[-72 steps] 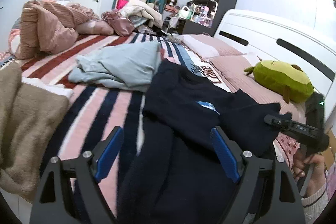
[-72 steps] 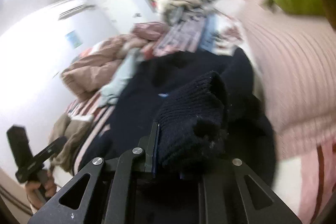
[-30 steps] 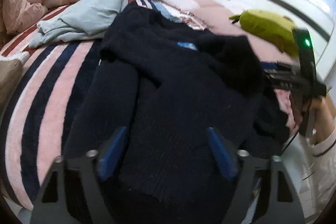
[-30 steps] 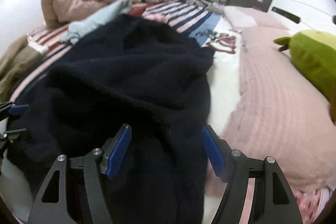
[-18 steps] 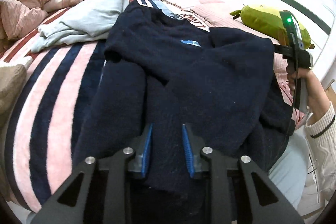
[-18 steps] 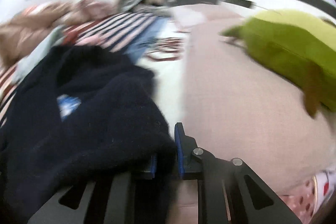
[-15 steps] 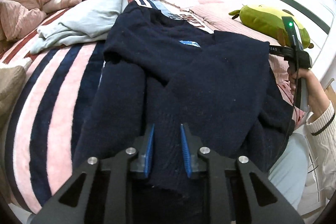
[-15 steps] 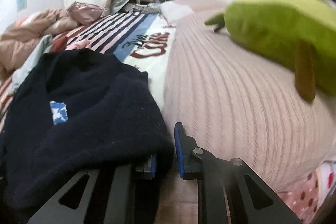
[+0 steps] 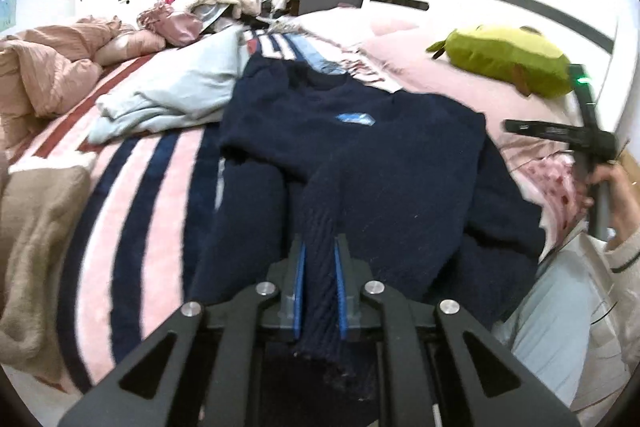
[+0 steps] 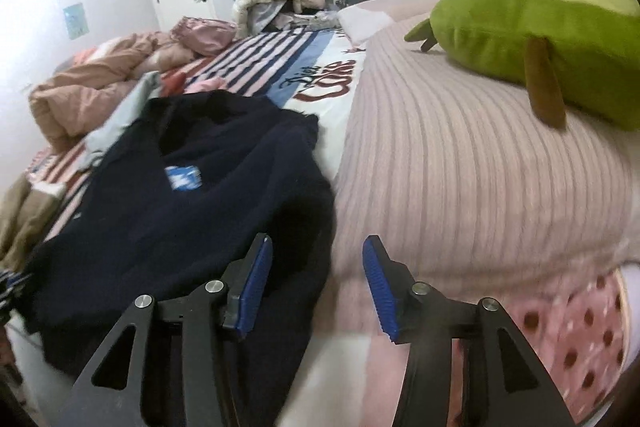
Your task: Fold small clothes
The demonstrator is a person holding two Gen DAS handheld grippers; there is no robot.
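Note:
A dark navy knit sweater point(image 9: 360, 163) with a small blue neck label lies spread on the striped bed. My left gripper point(image 9: 319, 267) is shut on its ribbed hem and lifts that strip toward the camera. In the right wrist view the sweater point(image 10: 192, 211) lies left of centre. My right gripper point(image 10: 316, 279) is open and empty, its left finger just above the sweater's right edge, its right finger over the pink ribbed blanket point(image 10: 460, 179). The right gripper's handle point(image 9: 576, 135) shows at the right in the left wrist view.
A light blue garment point(image 9: 176, 91) lies beyond the sweater. A tan garment point(image 9: 36, 251) lies at the left bed edge. A green plush toy point(image 10: 536, 27) sits on the pink blanket by the white headboard point(image 9: 520, 7). A heaped pink quilt point(image 9: 44, 71) lies far left.
My right gripper has let go of the sweater's edge and opened. My left gripper, shut on the hem, has lifted it higher and the view has tilted up.

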